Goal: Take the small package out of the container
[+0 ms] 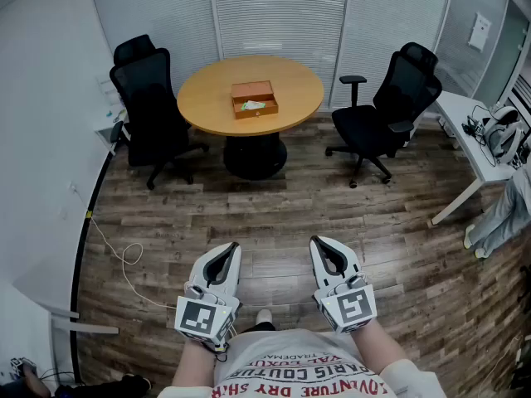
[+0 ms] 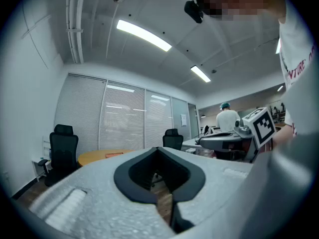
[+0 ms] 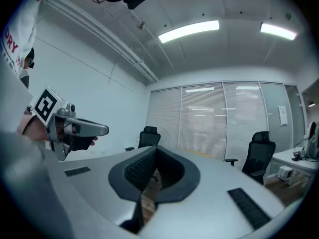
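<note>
A small wooden container (image 1: 254, 99) stands open on a round wooden table (image 1: 207, 98) far ahead across the room. Inside it lies a pale green small package (image 1: 253, 104). Both grippers hang close to my body, well short of the table. My left gripper (image 1: 233, 248) is shut with nothing in it, and my right gripper (image 1: 318, 243) is shut and empty too. In the left gripper view the fingertips (image 2: 158, 151) meet, with the table (image 2: 97, 156) small in the distance. The right gripper view shows its tips (image 3: 155, 151) closed and the left gripper (image 3: 99, 129) beside it.
Black office chairs stand left (image 1: 149, 98) and right (image 1: 394, 106) of the table. A white desk (image 1: 473, 139) with gear fills the right side. A white cable (image 1: 124, 259) loops over the wooden floor at left. A person (image 2: 228, 119) stands far off in the left gripper view.
</note>
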Motion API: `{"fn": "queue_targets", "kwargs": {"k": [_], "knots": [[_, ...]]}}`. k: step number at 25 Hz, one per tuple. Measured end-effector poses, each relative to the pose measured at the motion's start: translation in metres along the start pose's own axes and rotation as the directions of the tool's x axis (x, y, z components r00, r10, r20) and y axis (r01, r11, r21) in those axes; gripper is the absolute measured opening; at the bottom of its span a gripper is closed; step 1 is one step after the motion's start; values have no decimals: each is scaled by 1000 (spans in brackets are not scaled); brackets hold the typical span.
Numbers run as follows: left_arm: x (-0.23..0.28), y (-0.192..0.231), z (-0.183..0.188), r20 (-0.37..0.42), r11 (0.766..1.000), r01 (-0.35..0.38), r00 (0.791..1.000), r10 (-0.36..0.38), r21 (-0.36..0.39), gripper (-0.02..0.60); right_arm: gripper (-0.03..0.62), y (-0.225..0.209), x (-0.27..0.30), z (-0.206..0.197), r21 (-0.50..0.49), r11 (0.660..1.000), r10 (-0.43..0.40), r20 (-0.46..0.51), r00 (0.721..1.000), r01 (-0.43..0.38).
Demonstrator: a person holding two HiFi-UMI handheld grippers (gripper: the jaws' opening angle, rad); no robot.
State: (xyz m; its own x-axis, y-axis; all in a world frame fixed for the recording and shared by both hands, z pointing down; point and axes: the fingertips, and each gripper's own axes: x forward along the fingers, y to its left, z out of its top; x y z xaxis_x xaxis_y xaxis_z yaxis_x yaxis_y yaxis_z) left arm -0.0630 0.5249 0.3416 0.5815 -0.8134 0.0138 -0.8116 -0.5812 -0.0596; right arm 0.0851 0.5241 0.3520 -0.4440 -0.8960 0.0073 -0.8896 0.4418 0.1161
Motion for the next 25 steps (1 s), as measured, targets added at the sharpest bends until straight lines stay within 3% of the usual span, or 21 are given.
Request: {"fn": "queue_targets", "kwargs": {"k": [15,25], "knots": [[6,33,-16,-14,999,10,1000,-10,-36,9,5,12,34,-19,52,999,12,-58,998,-9],[19,105,-39,-45,998,12,999,-15,-67,9,5,27,98,-43,52,998,-25,-126,992,31]]}}
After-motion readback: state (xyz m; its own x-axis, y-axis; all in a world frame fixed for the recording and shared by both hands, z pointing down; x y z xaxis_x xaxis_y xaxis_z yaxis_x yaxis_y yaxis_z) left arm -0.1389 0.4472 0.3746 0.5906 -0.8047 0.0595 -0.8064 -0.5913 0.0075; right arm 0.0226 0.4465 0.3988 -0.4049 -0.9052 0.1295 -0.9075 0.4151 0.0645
